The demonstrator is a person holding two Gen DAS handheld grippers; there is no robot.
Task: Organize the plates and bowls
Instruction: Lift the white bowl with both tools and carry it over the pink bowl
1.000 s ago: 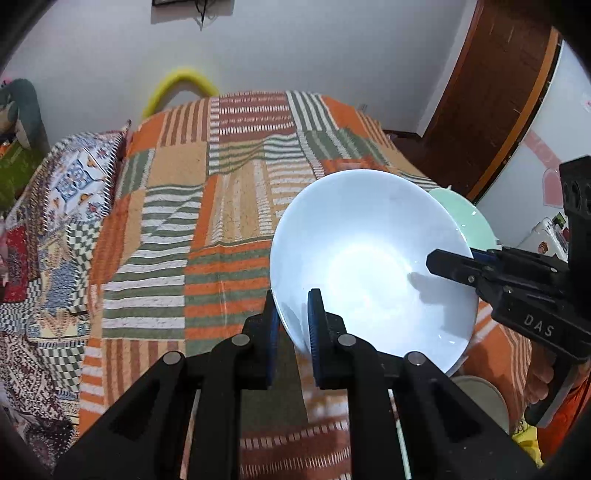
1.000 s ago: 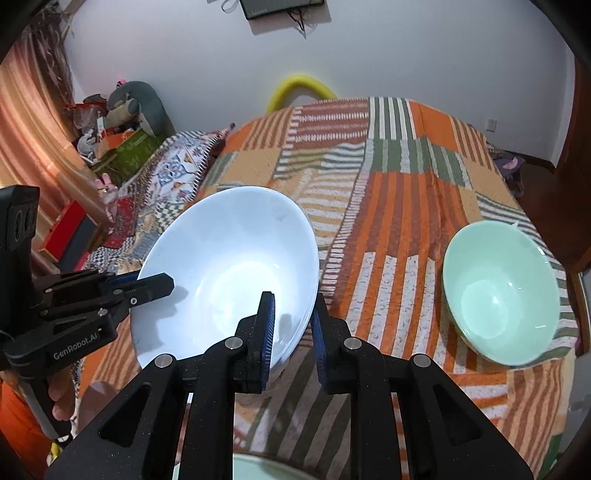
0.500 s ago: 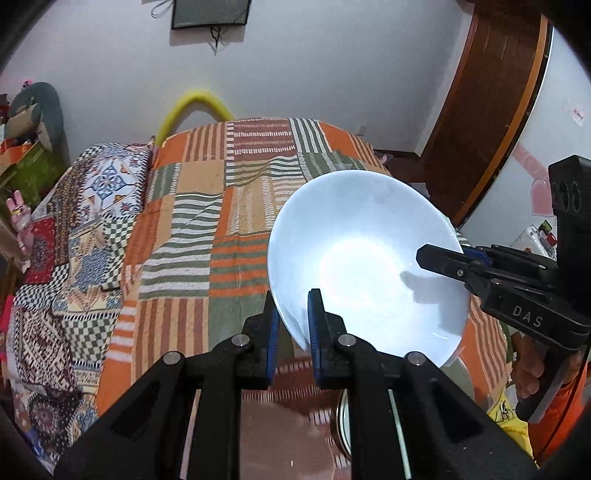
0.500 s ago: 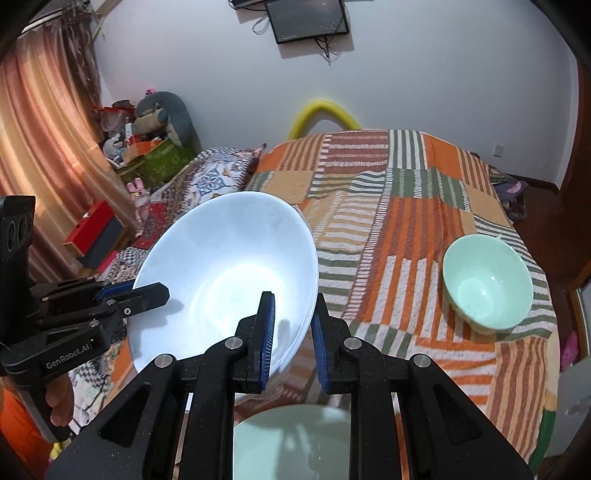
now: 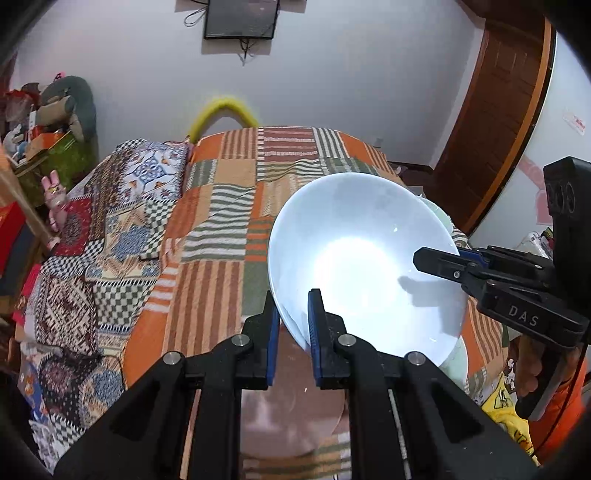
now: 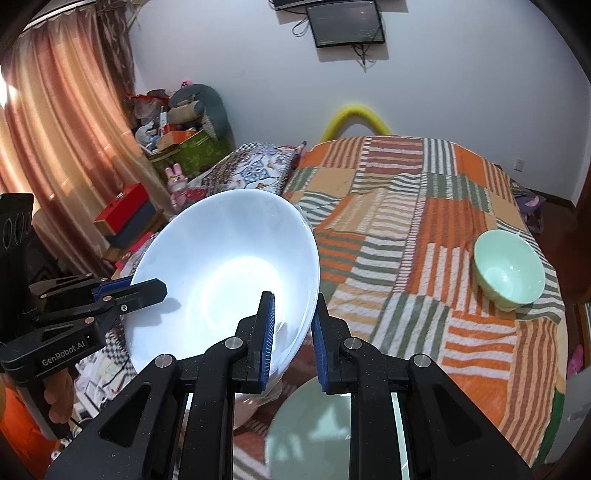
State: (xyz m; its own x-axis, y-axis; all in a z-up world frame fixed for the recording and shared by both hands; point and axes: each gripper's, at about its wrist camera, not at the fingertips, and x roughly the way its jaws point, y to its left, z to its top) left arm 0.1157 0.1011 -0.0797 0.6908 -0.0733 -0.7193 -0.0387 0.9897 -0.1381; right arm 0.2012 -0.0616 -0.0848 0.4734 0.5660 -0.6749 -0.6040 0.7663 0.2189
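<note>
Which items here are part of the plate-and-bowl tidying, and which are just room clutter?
Job:
- white bowl, held at its rim by left gripper and right gripper
- green bowl on the bed
- green plate and pink plate below

Clutter:
- pillow
- soft toy
- screen
- red box

L tongs (image 5: 291, 325) + R tongs (image 6: 293, 332) both clamped shut, angled down, facing each other.

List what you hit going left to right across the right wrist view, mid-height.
Left hand-held gripper → white bowl → right hand-held gripper on its rim → striped bedspread → green bowl.
</note>
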